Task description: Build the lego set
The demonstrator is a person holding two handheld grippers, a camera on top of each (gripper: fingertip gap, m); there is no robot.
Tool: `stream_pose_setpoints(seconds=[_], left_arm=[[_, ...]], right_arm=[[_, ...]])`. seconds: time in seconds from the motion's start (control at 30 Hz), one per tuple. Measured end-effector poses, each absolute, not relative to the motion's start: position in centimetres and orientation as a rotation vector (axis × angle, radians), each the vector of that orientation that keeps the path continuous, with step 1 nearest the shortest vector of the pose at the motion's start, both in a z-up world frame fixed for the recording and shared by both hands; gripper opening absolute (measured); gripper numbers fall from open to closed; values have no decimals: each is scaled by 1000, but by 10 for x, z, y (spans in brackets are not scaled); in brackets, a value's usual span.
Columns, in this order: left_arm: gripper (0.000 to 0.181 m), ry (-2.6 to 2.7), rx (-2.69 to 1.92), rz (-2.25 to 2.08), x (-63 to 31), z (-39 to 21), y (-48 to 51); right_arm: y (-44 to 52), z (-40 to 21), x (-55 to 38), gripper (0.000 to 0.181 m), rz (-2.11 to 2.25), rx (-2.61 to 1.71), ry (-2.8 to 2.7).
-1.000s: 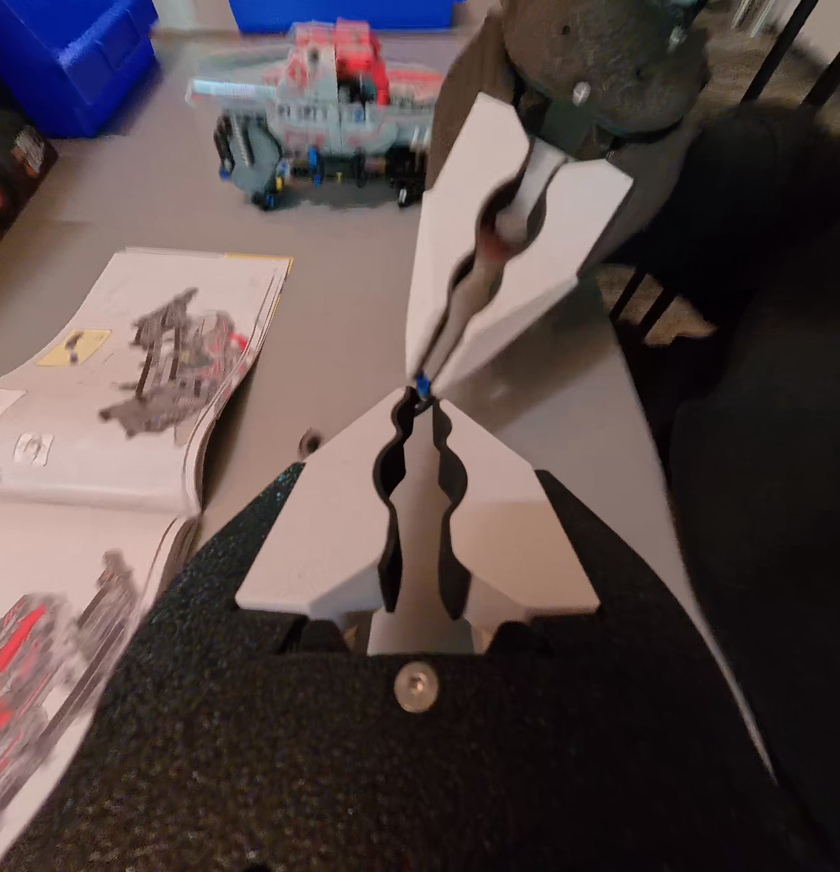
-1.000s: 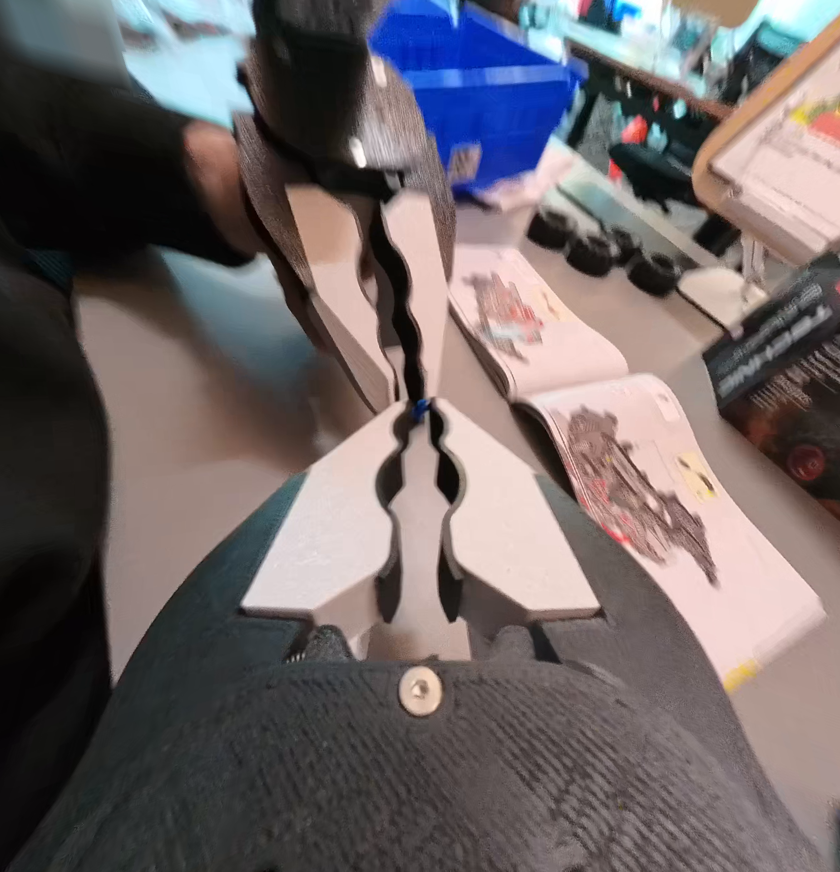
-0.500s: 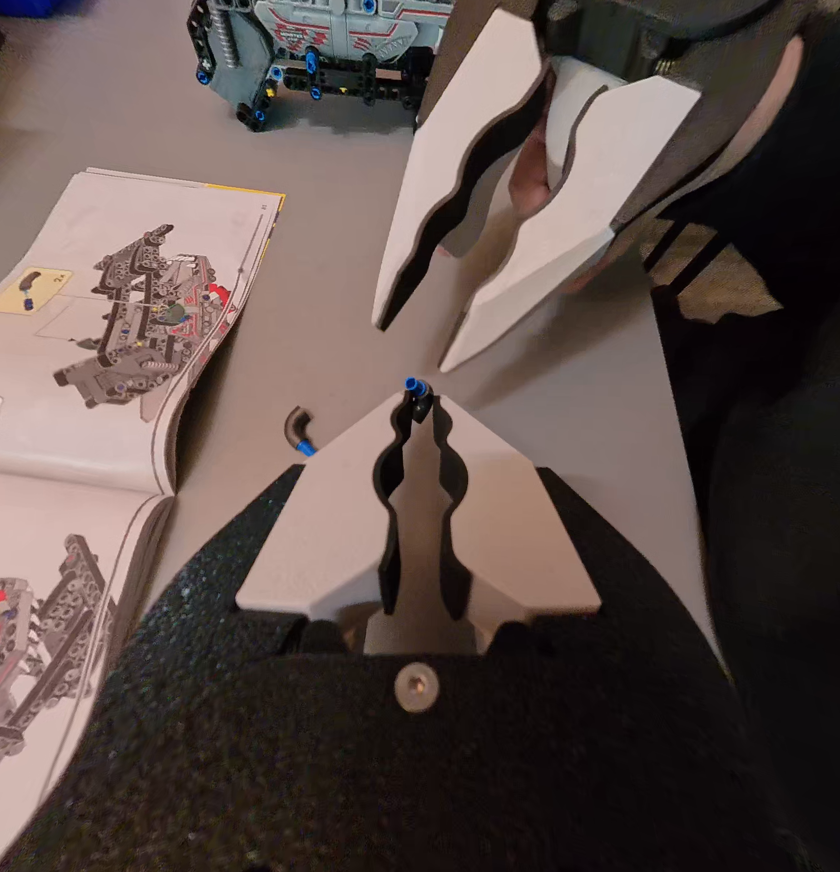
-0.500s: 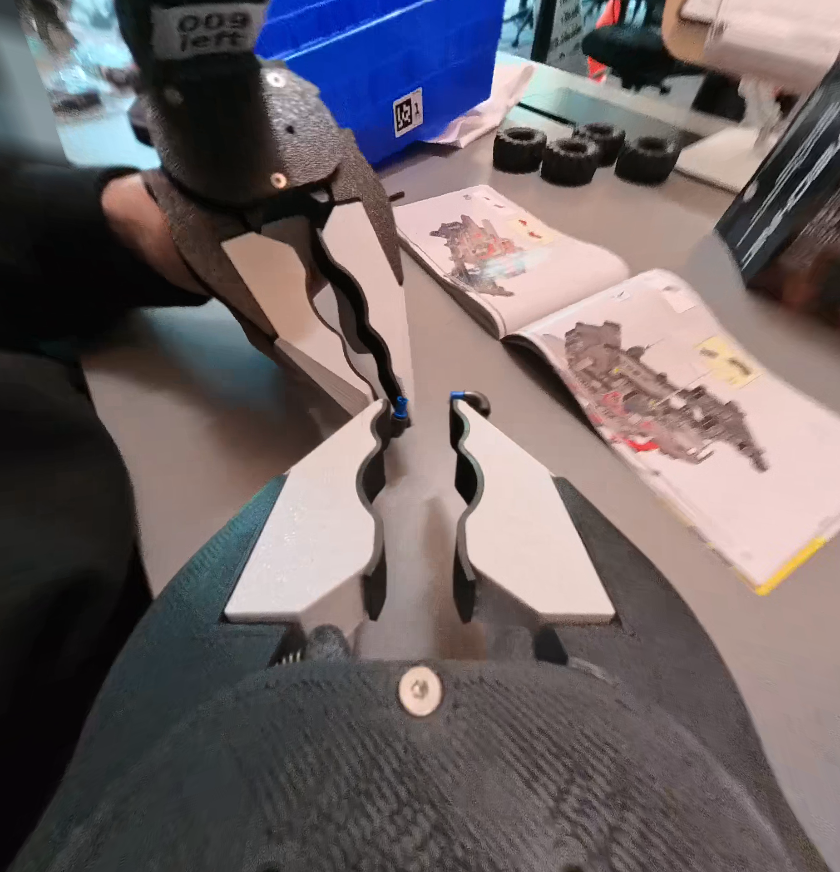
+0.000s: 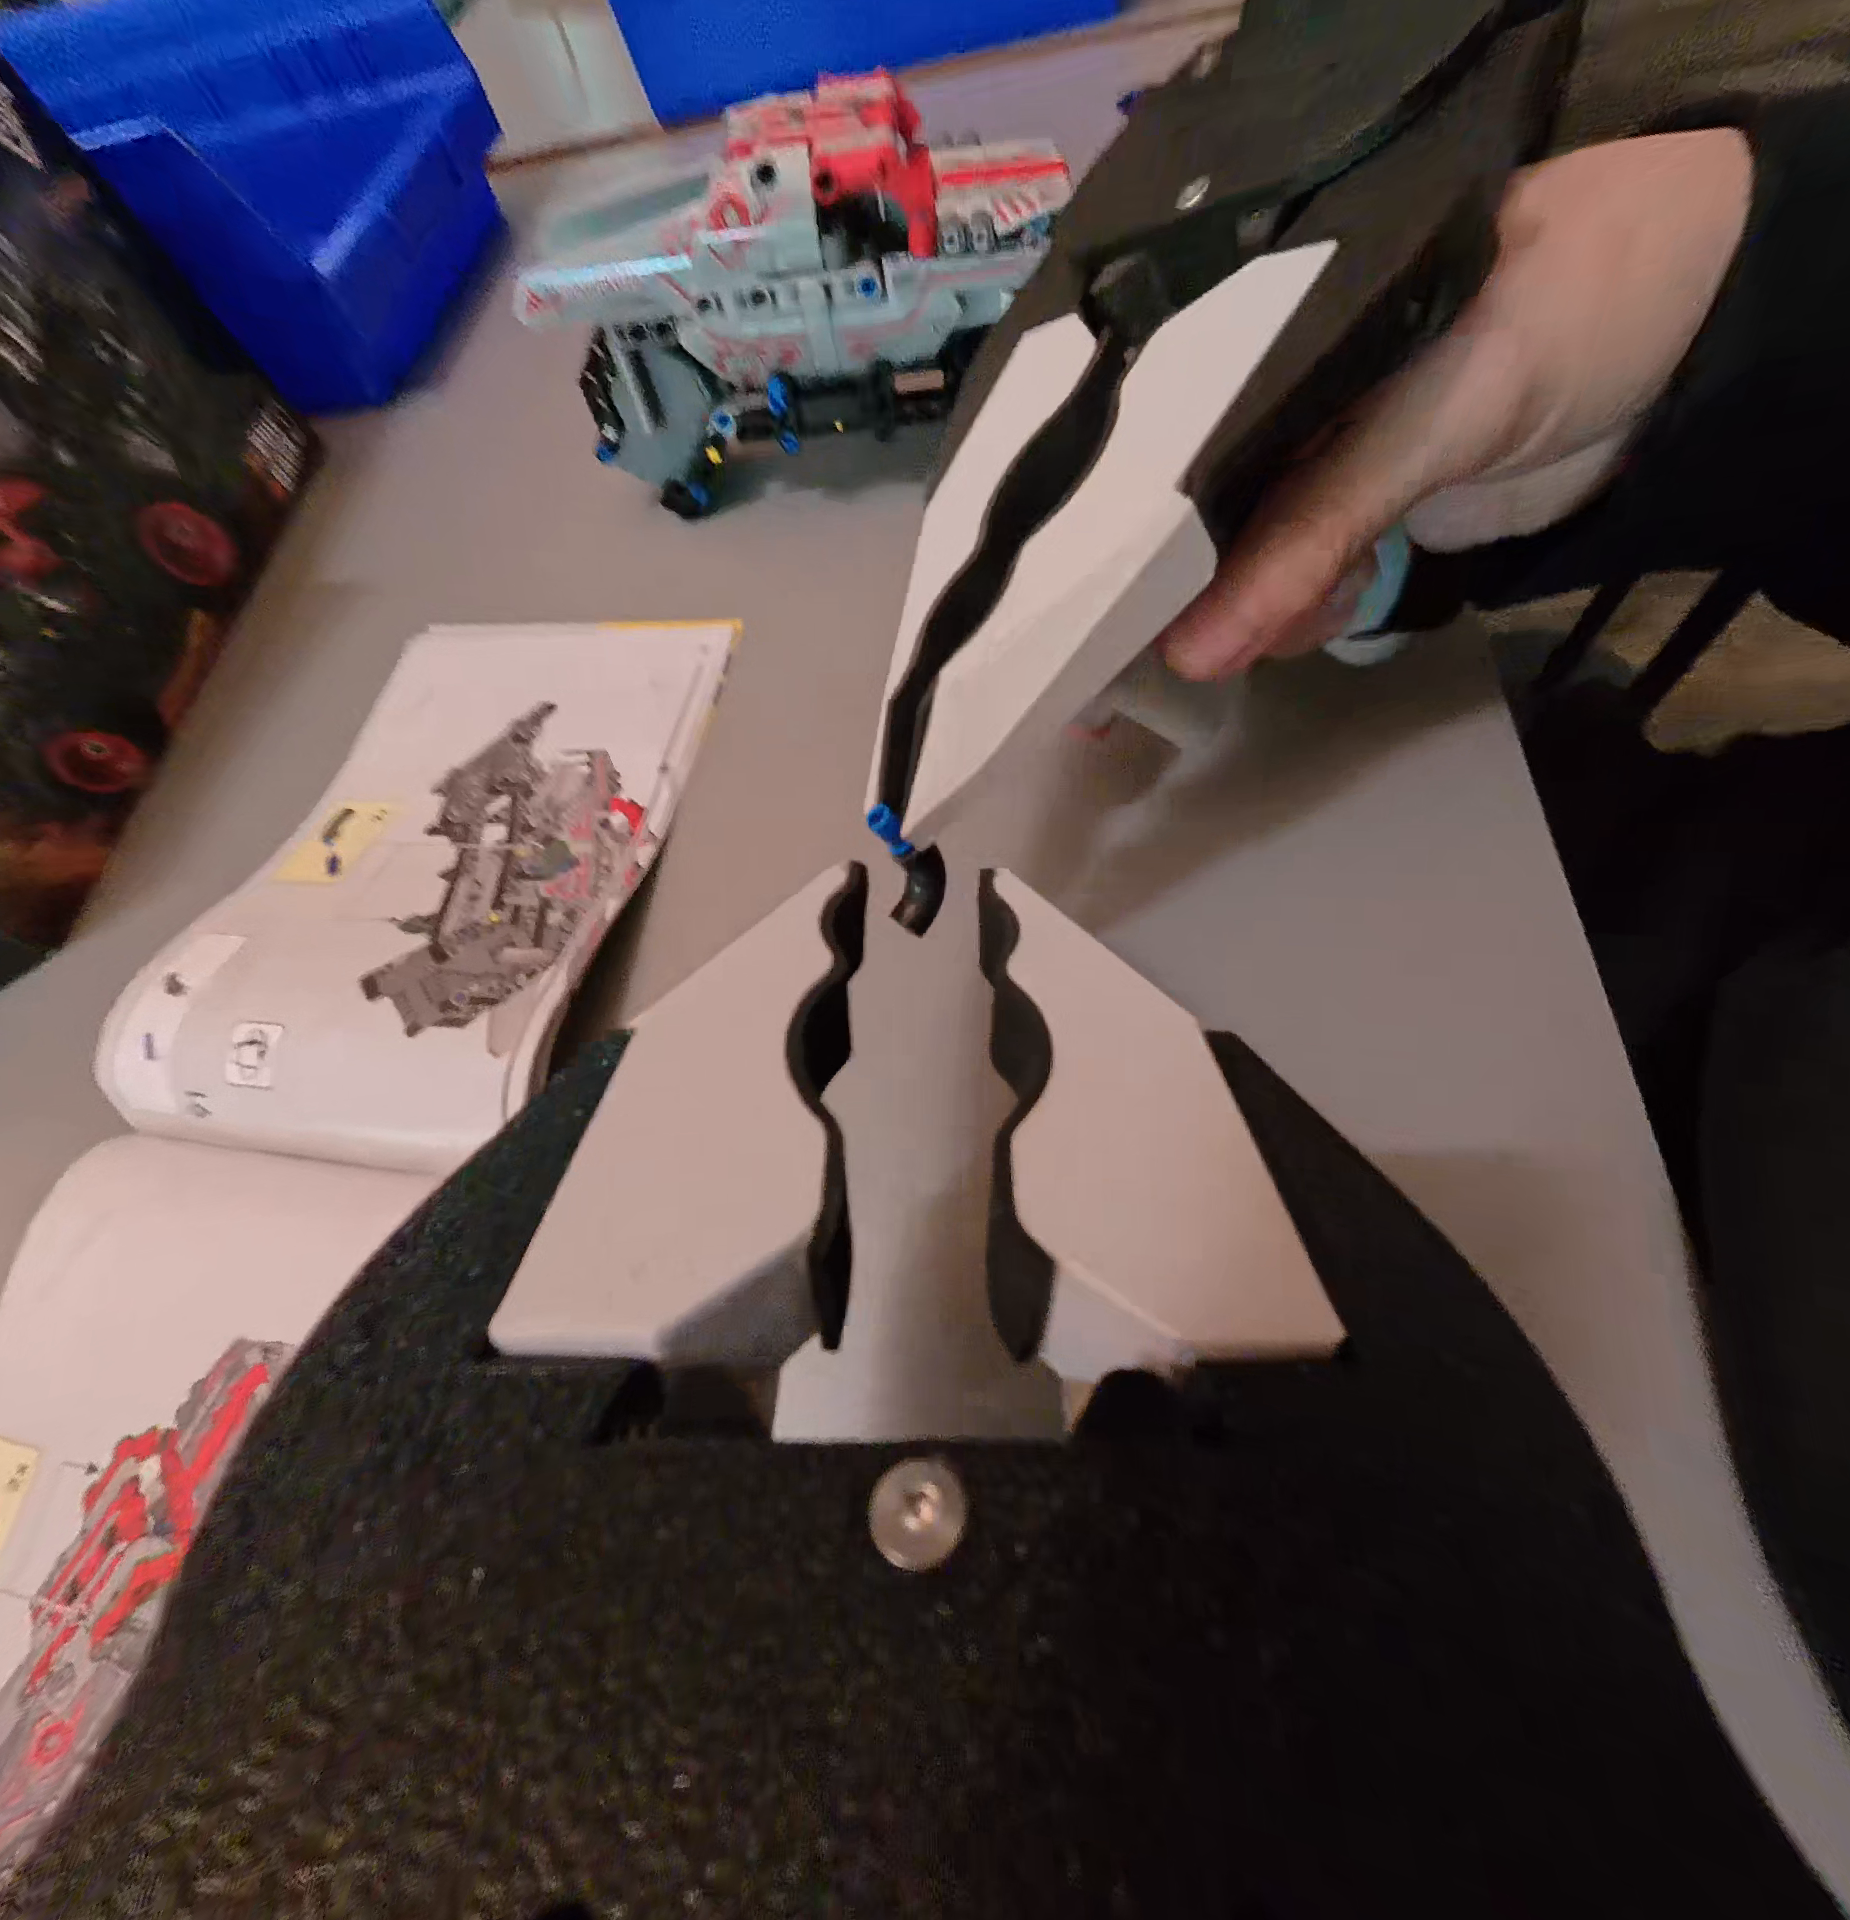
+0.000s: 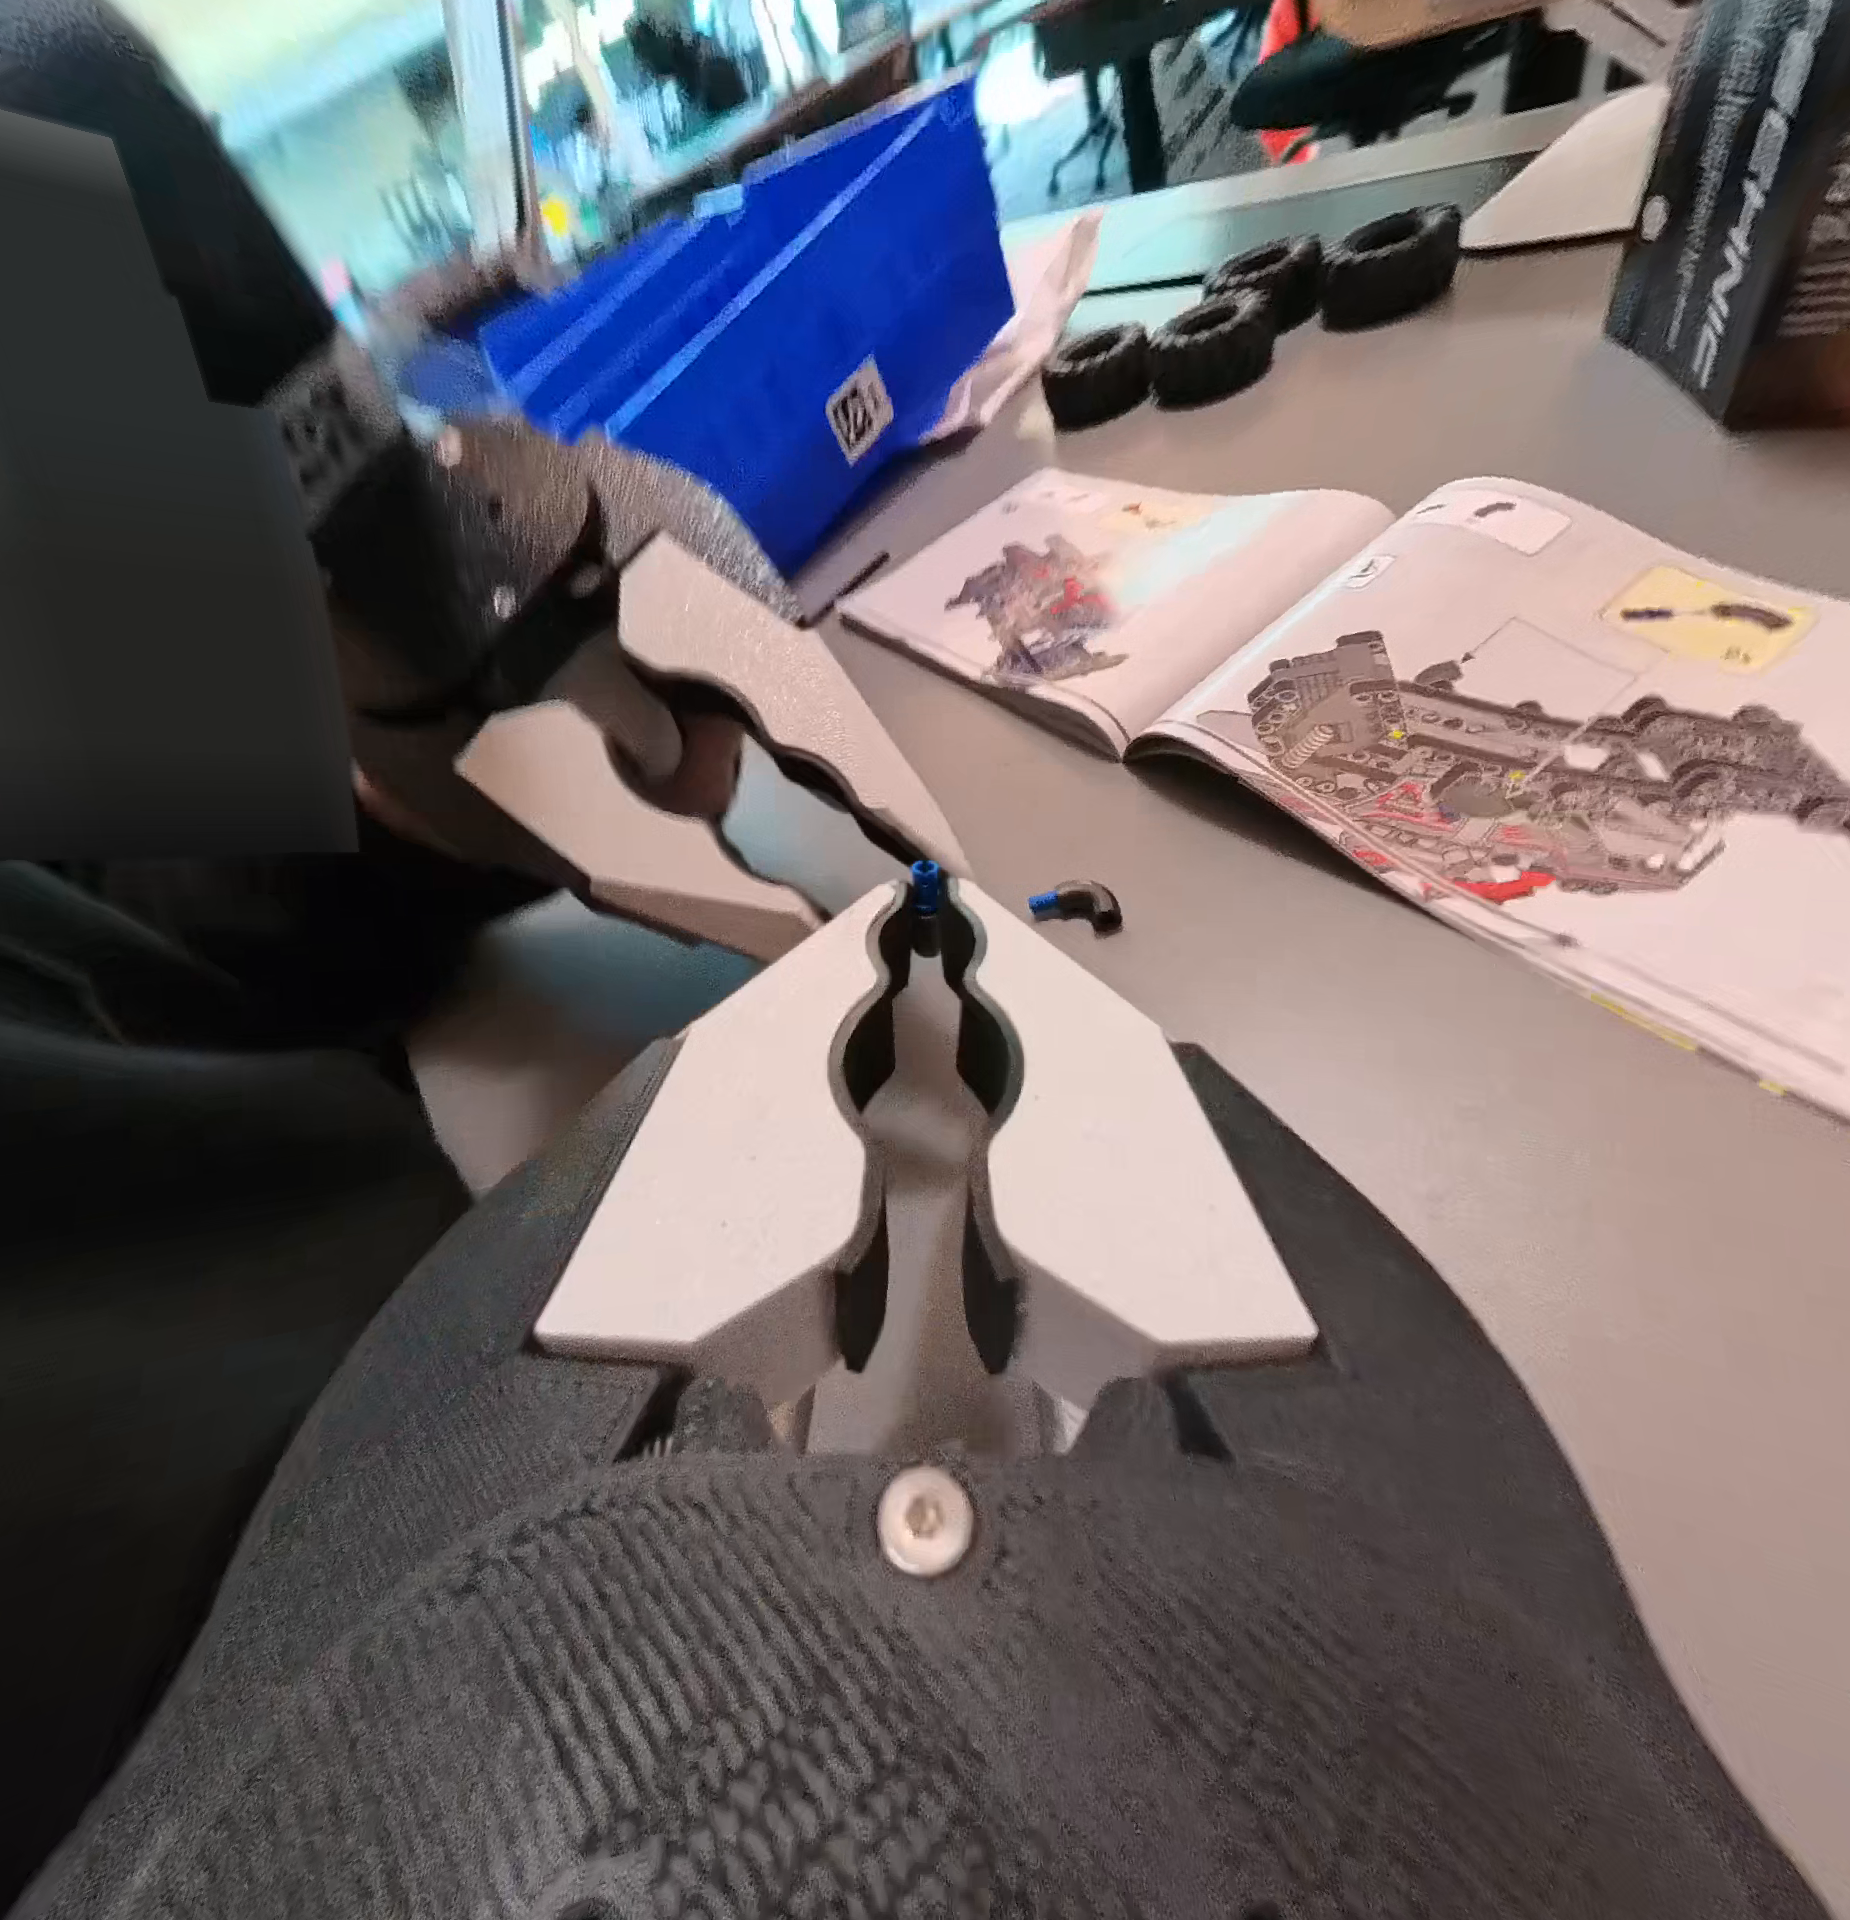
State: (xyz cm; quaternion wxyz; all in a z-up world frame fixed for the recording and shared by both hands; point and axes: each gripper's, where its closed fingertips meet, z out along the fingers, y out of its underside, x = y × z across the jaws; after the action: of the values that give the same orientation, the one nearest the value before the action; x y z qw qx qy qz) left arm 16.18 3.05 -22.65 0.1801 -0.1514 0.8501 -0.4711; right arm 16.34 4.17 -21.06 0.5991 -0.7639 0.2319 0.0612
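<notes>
An open instruction booklet (image 5: pixel 412 914) lay on the tabletop (image 5: pixel 1316 935), left of the left claw (image 5: pixel 916 883). Beyond it, farther off, stood the part-built model (image 5: pixel 796 281), with a bin (image 5: pixel 277 197) to its left and a box (image 5: pixel 90 499) nearer on that side. The right claw (image 5: pixel 890 821) came in from the far right (its tips just beyond the left claw's), pinching a small elbow piece (image 5: pixel 913 894). In the right wrist view, a second elbow piece (image 6: pixel 1077 902) lay on the tabletop between that claw and the booklet, with tyres (image 6: pixel 1243 312) in a row far behind.
</notes>
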Motion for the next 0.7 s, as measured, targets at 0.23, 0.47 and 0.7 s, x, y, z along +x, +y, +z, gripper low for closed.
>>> stream_pose_setpoints(seconds=[0.23,0.47,0.7], left_arm=[[16,2393,-264,-1289,155,-235,17],[6,2526,-285,-1174,153,-256,13],[7,2734,-448,-866,140,-277,32]], right_arm=[[34,-216,156,4,312,-1654,733],[15,-231,147,17,248,-1784,746],[-115,-164,223,37,-897,-1883,756]])
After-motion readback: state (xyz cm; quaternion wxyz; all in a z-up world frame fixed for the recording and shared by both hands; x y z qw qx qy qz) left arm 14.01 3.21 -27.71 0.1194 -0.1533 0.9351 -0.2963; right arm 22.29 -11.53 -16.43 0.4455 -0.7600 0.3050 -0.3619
